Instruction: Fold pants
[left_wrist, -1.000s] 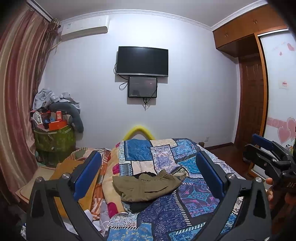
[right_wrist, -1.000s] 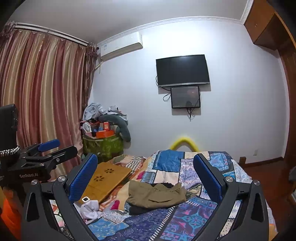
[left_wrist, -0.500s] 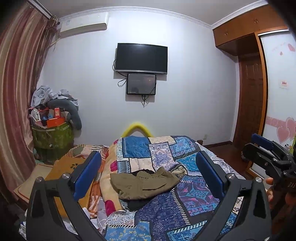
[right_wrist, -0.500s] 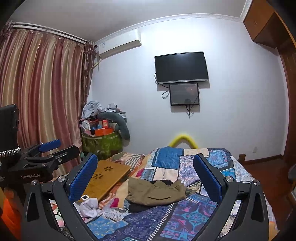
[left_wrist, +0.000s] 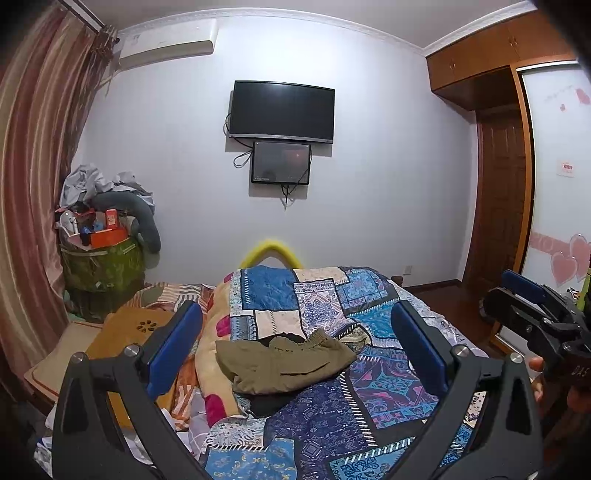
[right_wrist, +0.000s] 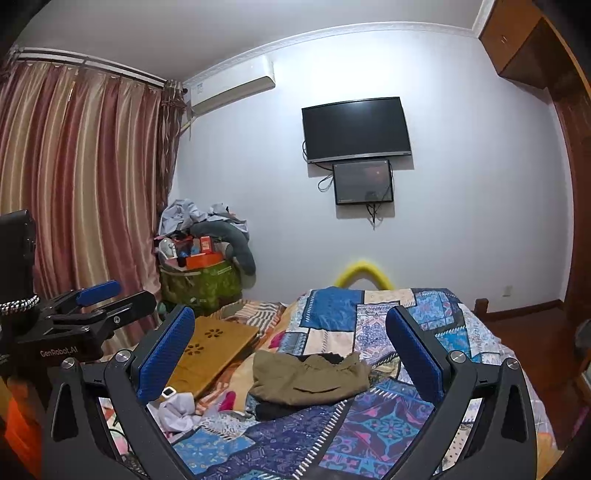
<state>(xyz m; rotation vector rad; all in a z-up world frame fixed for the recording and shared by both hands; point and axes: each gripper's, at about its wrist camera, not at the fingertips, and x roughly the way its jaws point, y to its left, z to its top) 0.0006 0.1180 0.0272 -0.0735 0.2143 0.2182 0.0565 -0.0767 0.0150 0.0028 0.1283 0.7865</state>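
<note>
Olive-green pants (left_wrist: 284, 362) lie crumpled on the patchwork quilt (left_wrist: 351, 406) of the bed, with a dark garment (left_wrist: 267, 402) partly under them. My left gripper (left_wrist: 295, 350) is open and held well back from the pants, nothing between its blue pads. The same pants (right_wrist: 310, 380) show in the right wrist view, lying ahead of my open right gripper (right_wrist: 291, 350), which is empty too. Each gripper appears at the edge of the other's view: the right gripper (left_wrist: 535, 314) at the far right, the left gripper (right_wrist: 85, 310) at the far left.
A wooden lap tray (right_wrist: 210, 350) and crumpled white cloth (right_wrist: 177, 406) lie left of the pants. A green hamper (left_wrist: 99, 269) piled with clutter stands by the curtain (right_wrist: 74, 192). A TV (left_wrist: 282, 110) hangs on the far wall; a wooden door (left_wrist: 498, 192) is at right.
Both views have shifted slightly, with the room sitting a little lower and nearer in frame. The pants have not moved and both grippers stay open.
</note>
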